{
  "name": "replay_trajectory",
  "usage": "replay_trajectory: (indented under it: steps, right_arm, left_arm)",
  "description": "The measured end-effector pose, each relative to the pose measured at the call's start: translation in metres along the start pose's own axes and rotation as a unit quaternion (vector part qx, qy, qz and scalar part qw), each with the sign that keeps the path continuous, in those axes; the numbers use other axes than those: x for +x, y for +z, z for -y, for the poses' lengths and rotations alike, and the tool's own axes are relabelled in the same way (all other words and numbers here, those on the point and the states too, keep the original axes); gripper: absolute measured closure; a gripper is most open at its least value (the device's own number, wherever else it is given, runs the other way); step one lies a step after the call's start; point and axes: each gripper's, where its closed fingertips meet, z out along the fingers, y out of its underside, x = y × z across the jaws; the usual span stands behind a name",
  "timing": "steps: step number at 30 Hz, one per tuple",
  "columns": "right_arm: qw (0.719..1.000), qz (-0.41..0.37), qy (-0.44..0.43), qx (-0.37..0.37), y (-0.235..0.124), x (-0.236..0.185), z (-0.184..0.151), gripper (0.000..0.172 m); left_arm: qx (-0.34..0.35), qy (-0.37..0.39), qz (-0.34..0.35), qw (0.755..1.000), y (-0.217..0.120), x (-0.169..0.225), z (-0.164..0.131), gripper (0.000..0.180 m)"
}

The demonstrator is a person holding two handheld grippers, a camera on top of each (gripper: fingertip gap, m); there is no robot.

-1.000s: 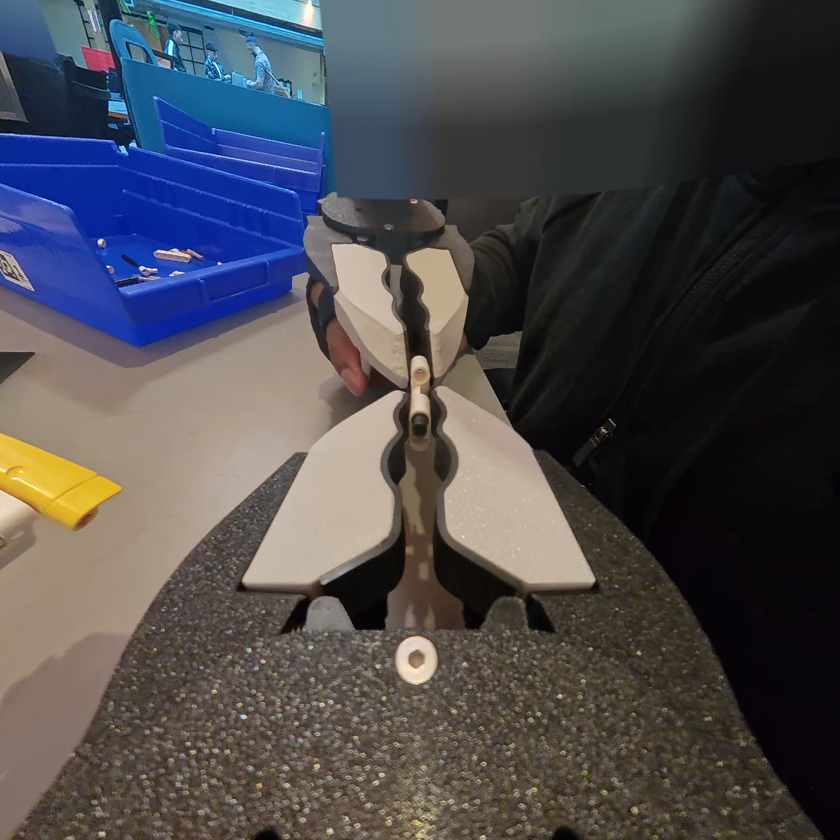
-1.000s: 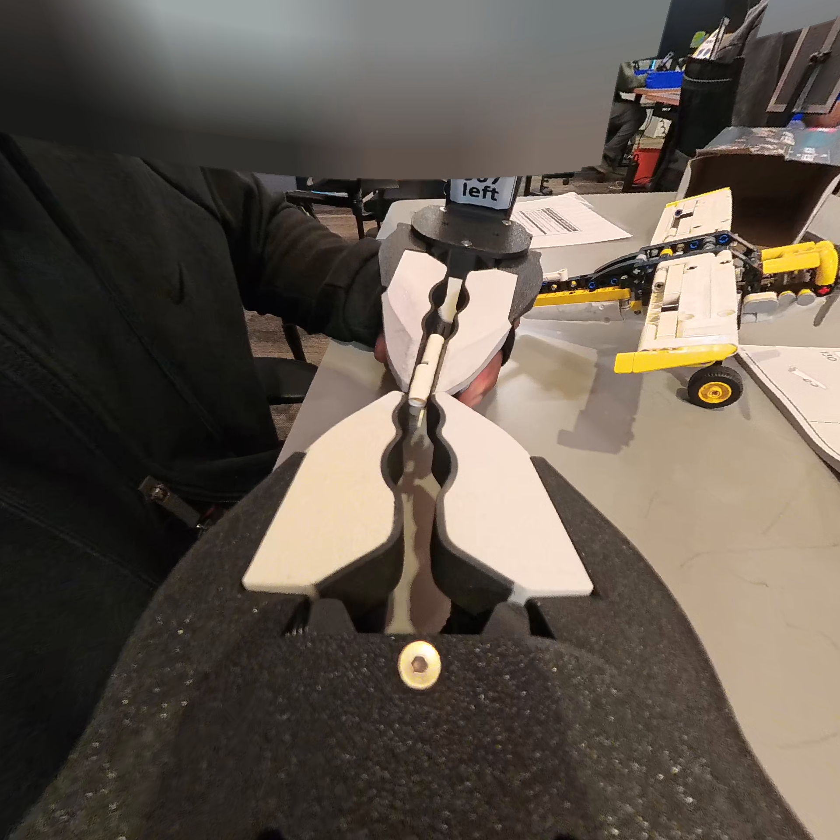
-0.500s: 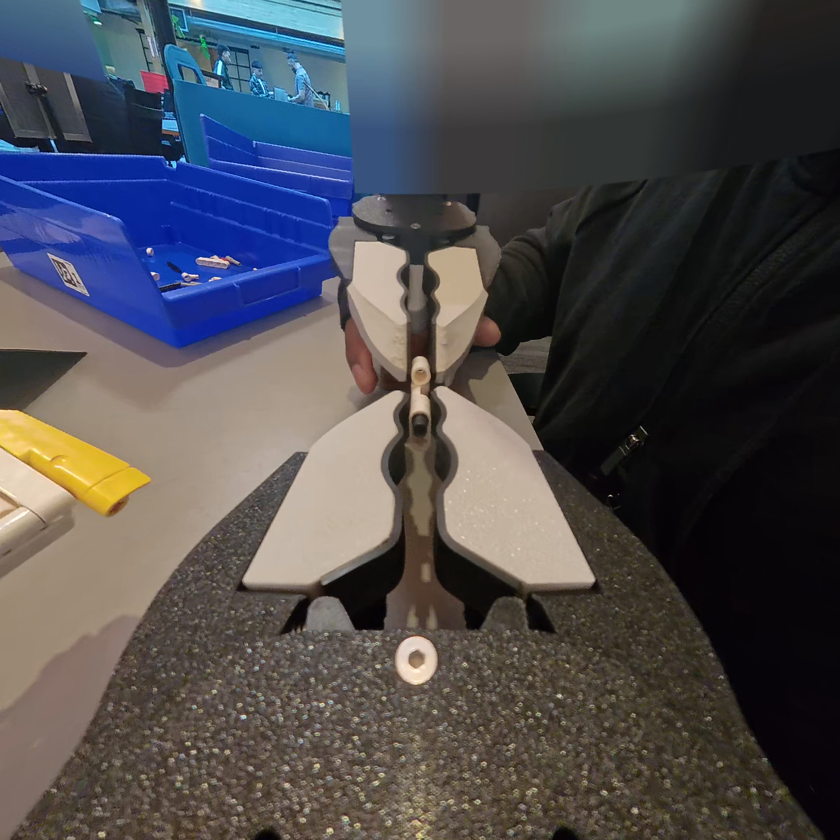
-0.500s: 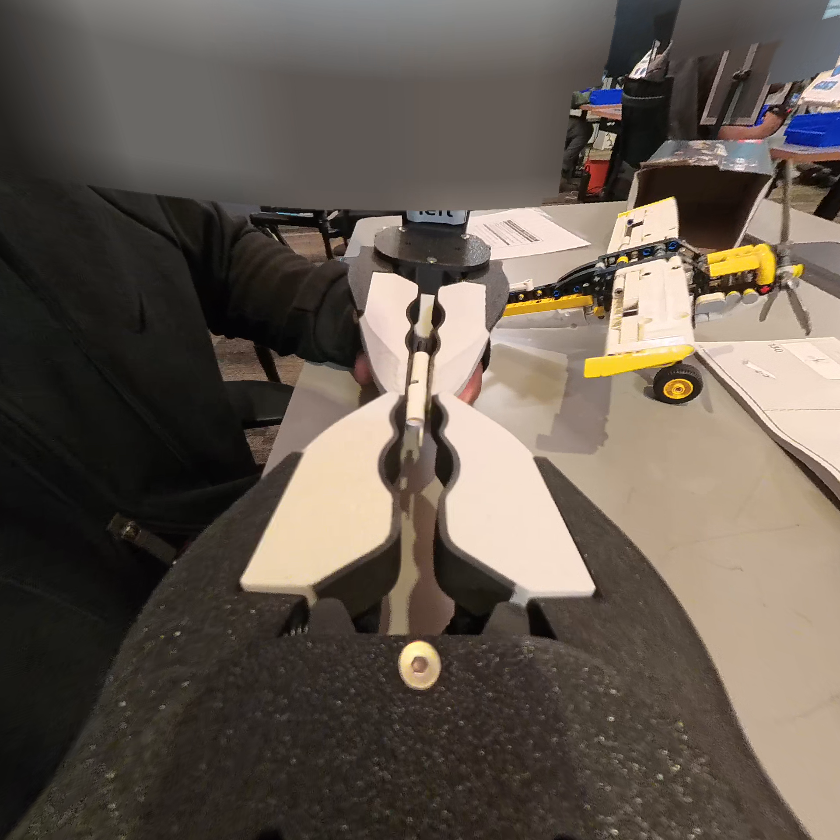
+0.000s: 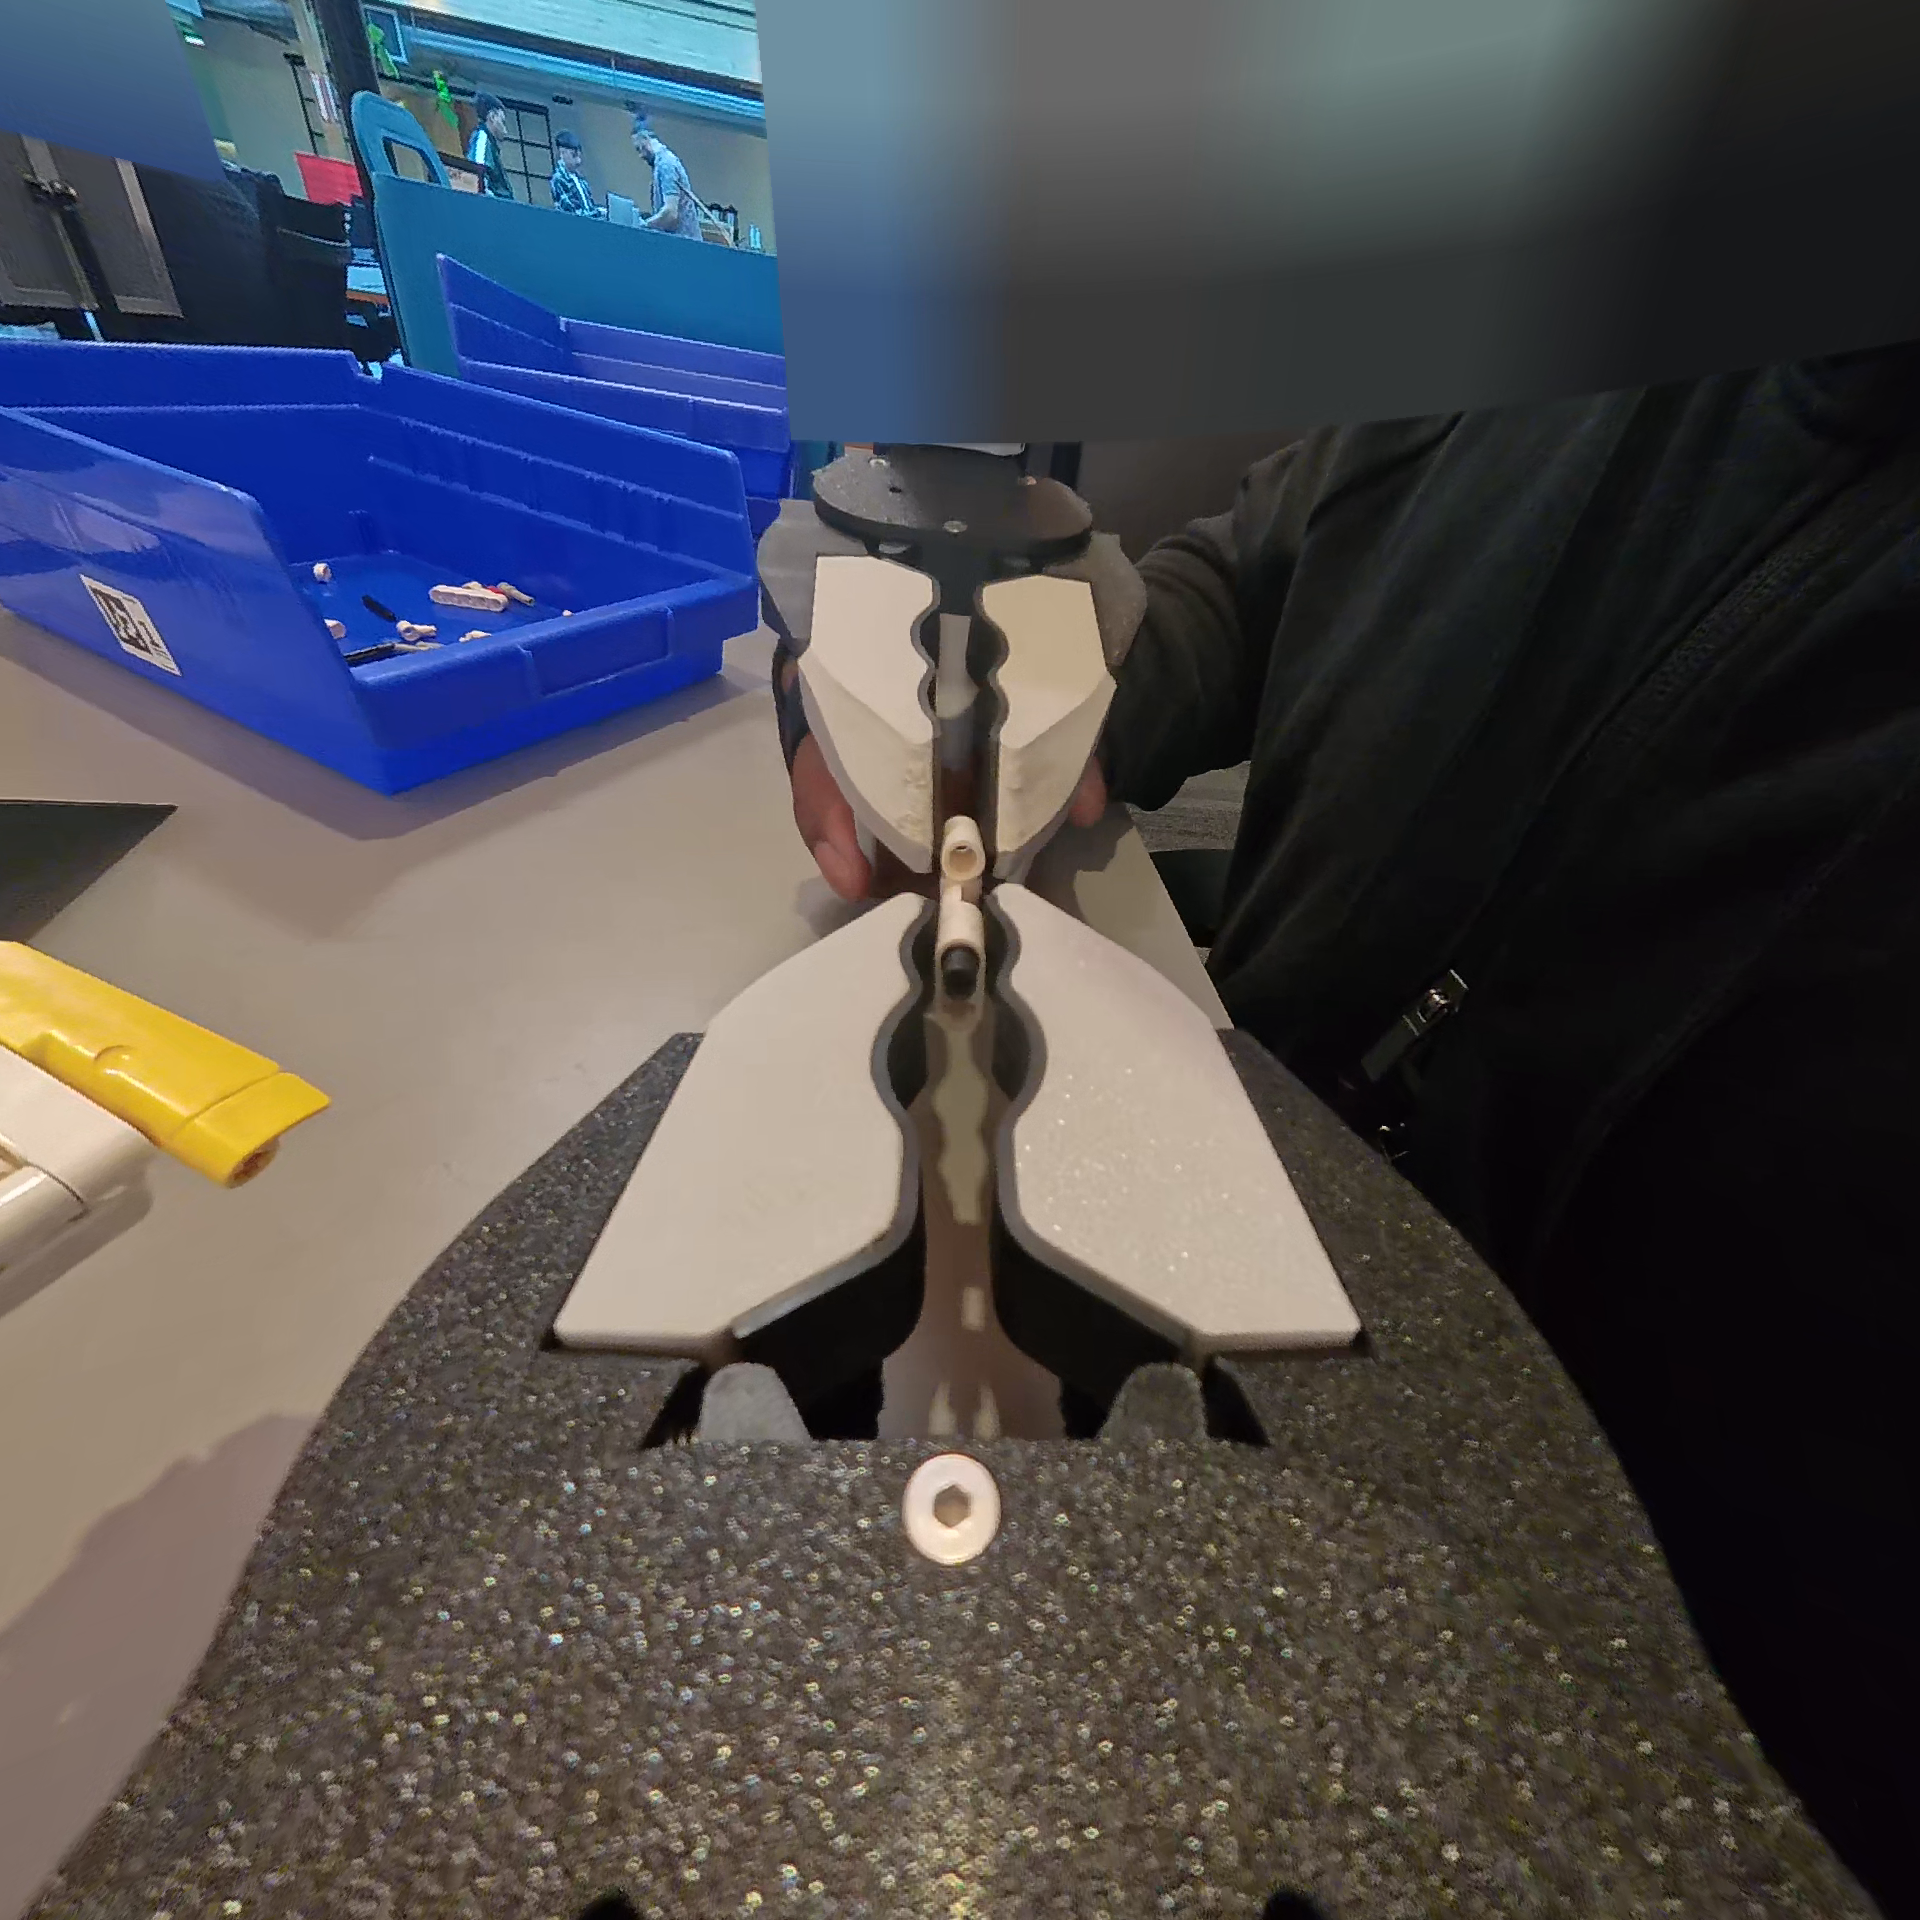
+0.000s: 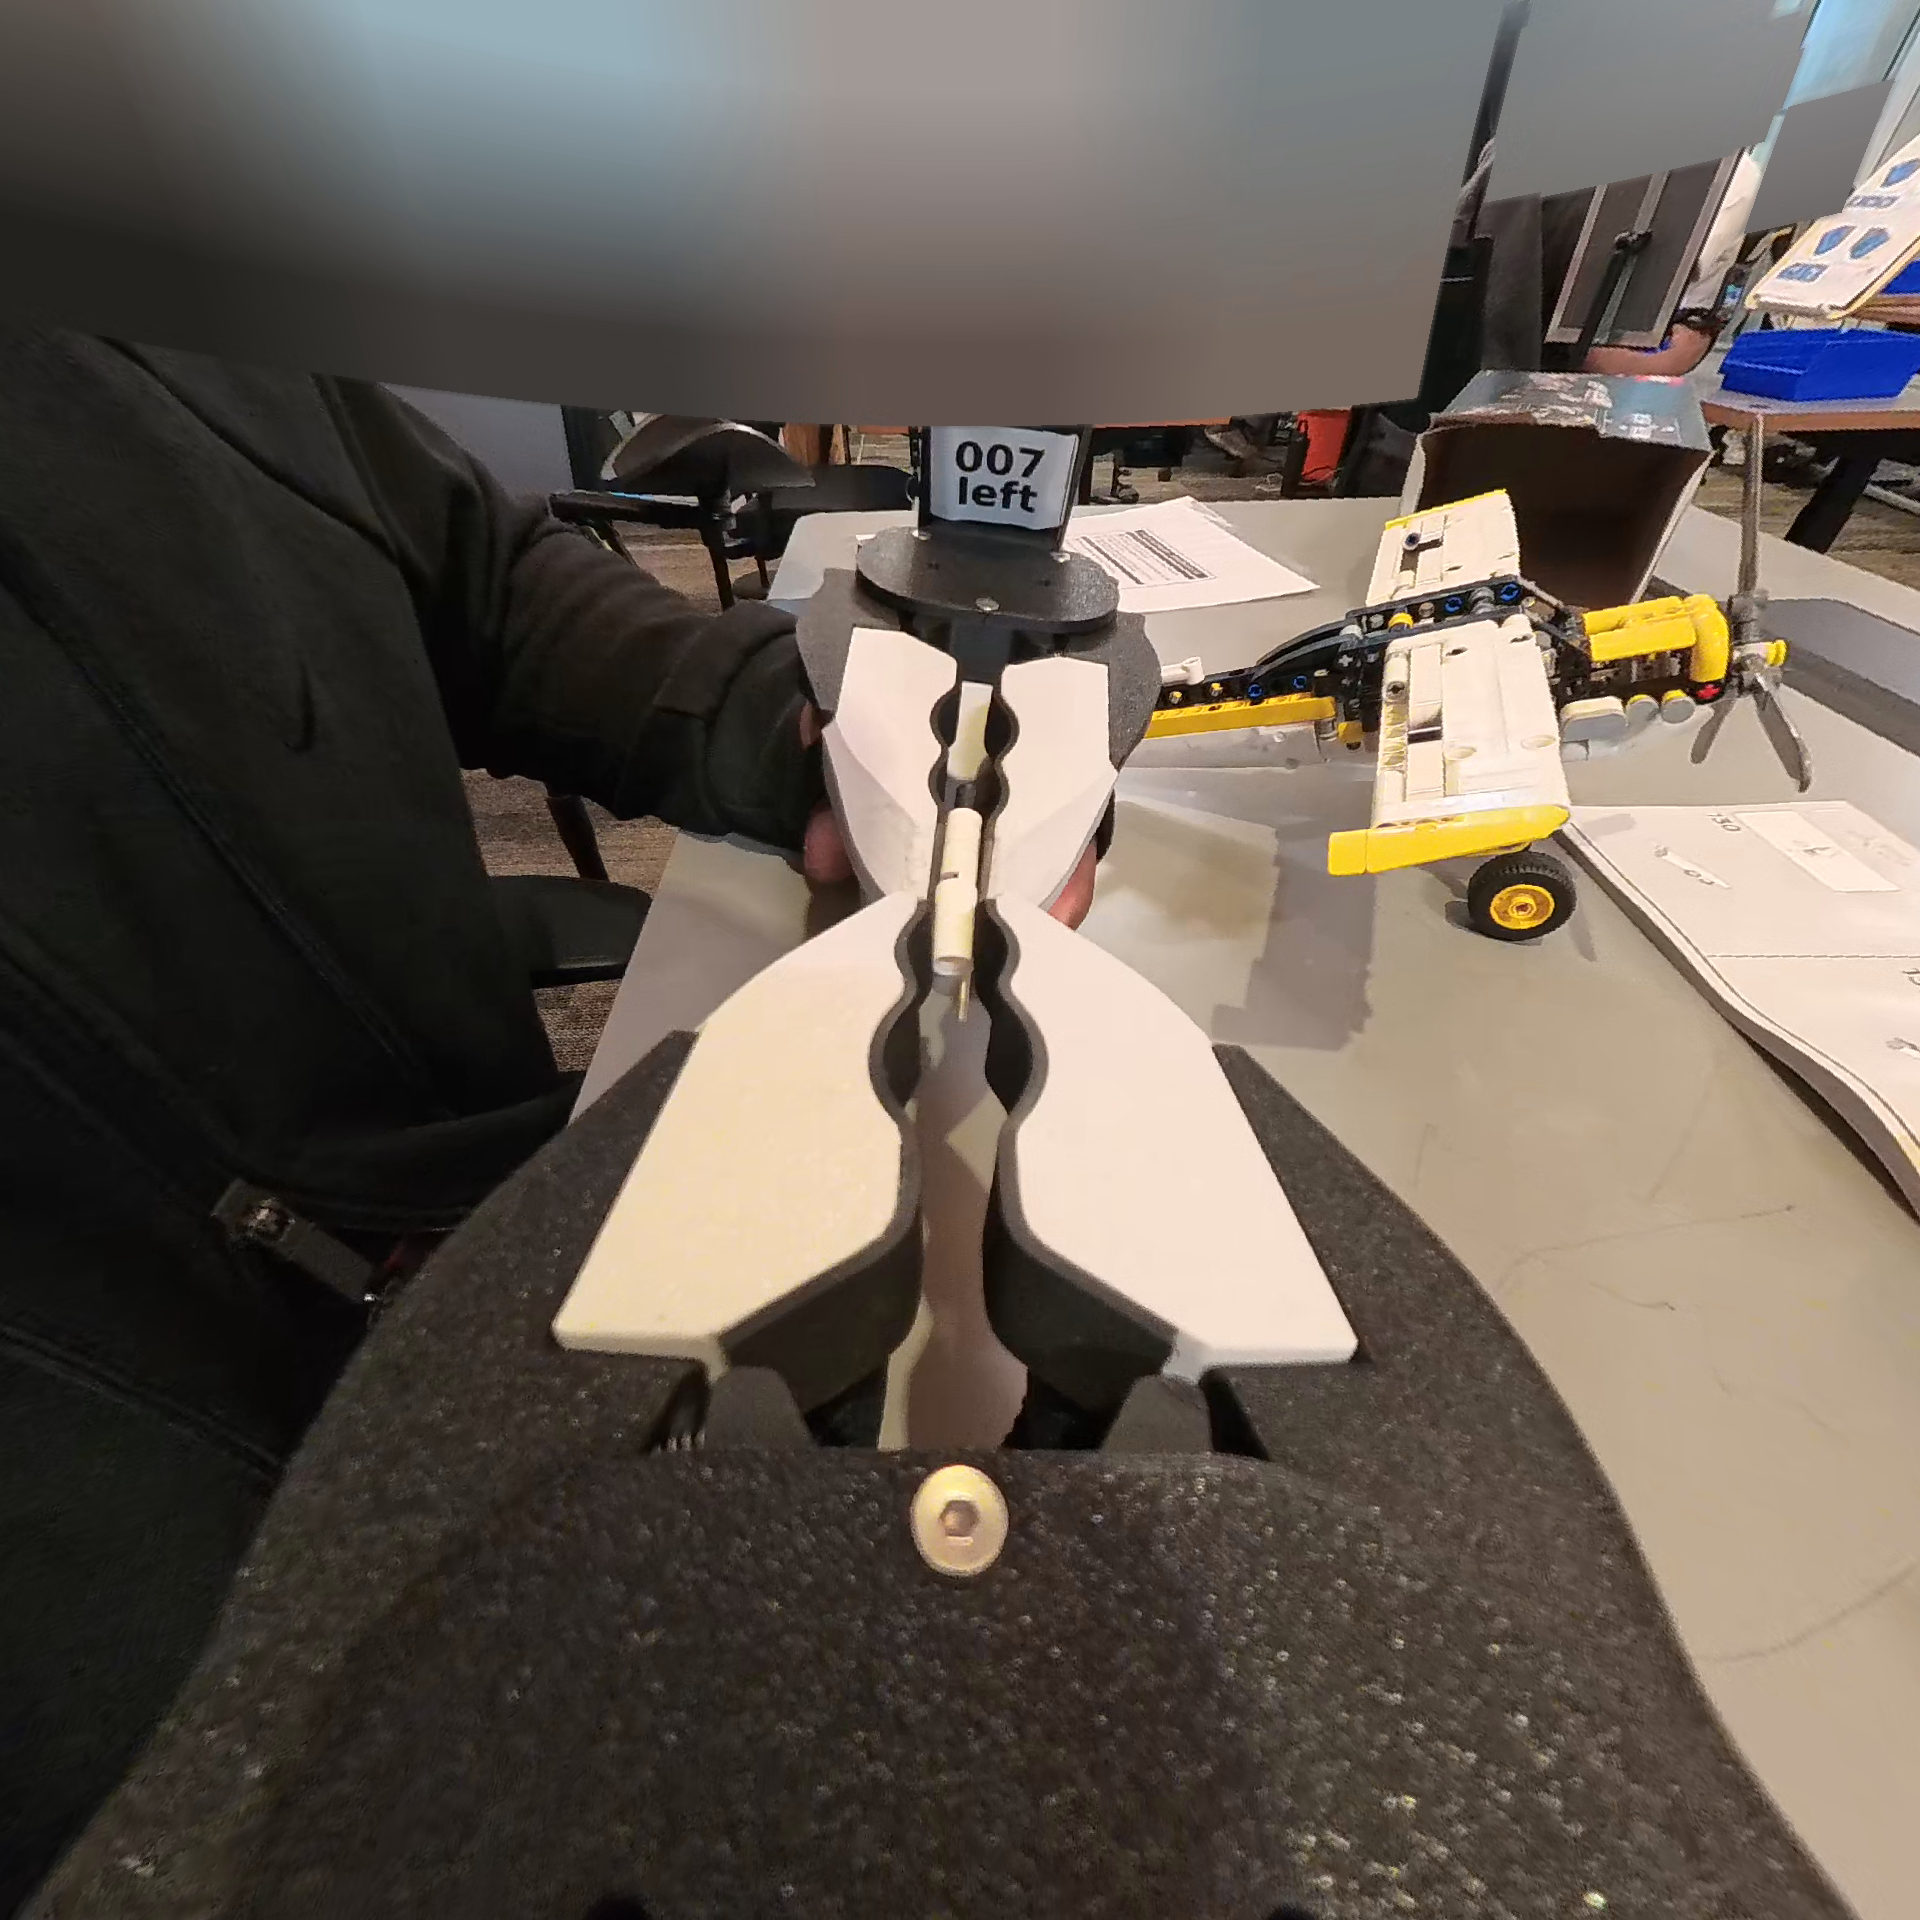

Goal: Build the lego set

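Observation:
My two grippers meet tip to tip above the grey table's (image 5: 468, 987) edge. My left gripper (image 5: 961, 916) is shut on a small white tubular connector (image 5: 958, 925) with a black pin end (image 5: 958, 971) behind it. My right gripper (image 6: 956, 920) is shut on a white sleeve (image 6: 954, 935) with a thin pin tip (image 6: 963, 1003) poking out behind. The two white pieces sit in line and touch. The right gripper (image 5: 961, 862) also shows in the left wrist view, and the left gripper (image 6: 964, 878) in the right wrist view, each held by a hand.
A blue bin (image 5: 582, 665) with several small parts stands at the far left. A yellow and white model aeroplane (image 6: 1455, 707) stands on the table, its wing tip (image 5: 197, 1101) near my left. A booklet (image 6: 1787, 914), a paper sheet (image 6: 1184, 551) and a cardboard box (image 6: 1558, 488) lie beyond. A person in a dark jacket (image 5: 1558, 831) sits close. My two grippers' fingertips are within a few centimetres of each other.
The right jaws eased open a little and shut again. The white sleeve now sits deeper between the right fingertips. Both grippers swung slightly, staying tip to tip.

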Motion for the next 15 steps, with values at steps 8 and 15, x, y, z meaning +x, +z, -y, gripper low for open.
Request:
replay_trajectory:
  steps: [8, 15]
  right_arm:
    - [1.000, -0.017, 0.016, -0.007, -0.002, 0.008, -0.004, 0.164]
    - [0.999, -0.014, 0.029, -0.037, -0.006, 0.014, -0.015, 0.154]
  left_arm:
    - [-0.007, -0.014, 0.018, 1.000, 0.001, -0.007, -0.002, 0.173]
    - [-0.005, -0.026, 0.025, 0.999, 0.000, -0.011, -0.001, 0.173]
